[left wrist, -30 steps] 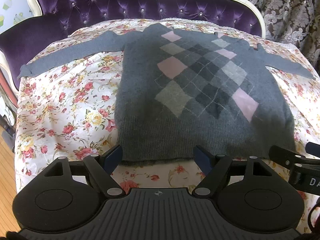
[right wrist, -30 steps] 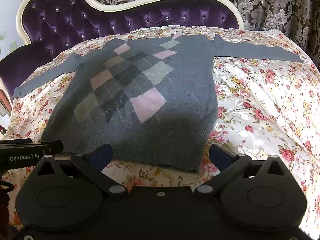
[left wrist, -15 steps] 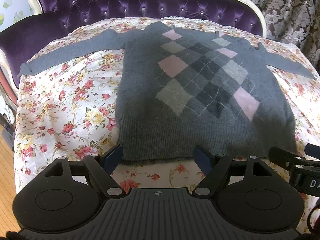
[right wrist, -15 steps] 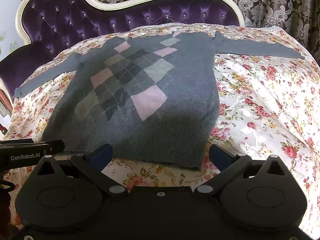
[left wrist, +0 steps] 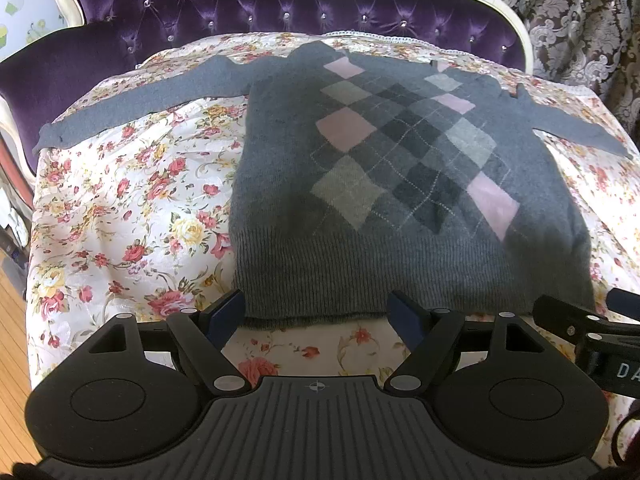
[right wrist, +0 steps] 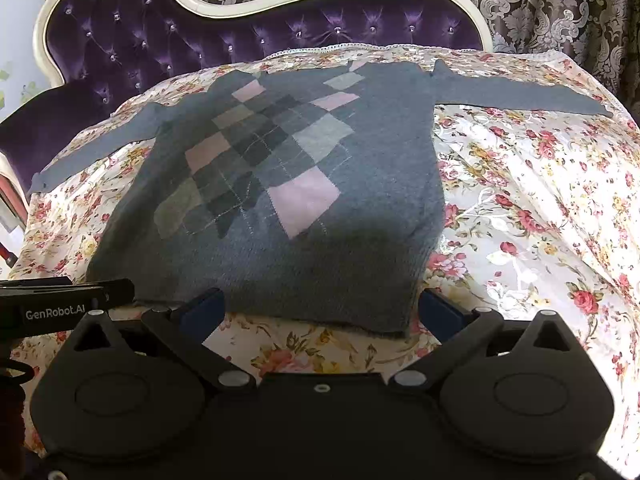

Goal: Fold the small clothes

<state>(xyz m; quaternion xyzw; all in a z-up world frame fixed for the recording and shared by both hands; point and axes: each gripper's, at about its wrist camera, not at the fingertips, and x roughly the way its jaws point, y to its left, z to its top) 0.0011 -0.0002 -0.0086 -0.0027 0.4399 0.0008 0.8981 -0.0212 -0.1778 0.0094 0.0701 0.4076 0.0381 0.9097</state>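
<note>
Sweater spread flat, both grippers waiting wide at its hem.

The grey argyle sweater (left wrist: 400,184) lies face up on the floral bedspread (left wrist: 132,208), sleeves stretched out to either side, collar toward the purple tufted headboard (left wrist: 280,4). The left gripper (left wrist: 318,314) and right gripper (right wrist: 318,312) each hover at the near hem with jaws spread wide and nothing between them. I'd worry that the slick-looking bedspread gets pinched along with the knit, or slides and drags the sweater crooked when a corner is lifted; a grab on the top layer alone would let the hem sag apart. The two grippers sit close side by side, so they could bump. There's open bedspread left and right of the body for sleeve folds, but the left cuff (left wrist: 52,136) lies near the bed's edge and the headboard closes off the far side.
</note>
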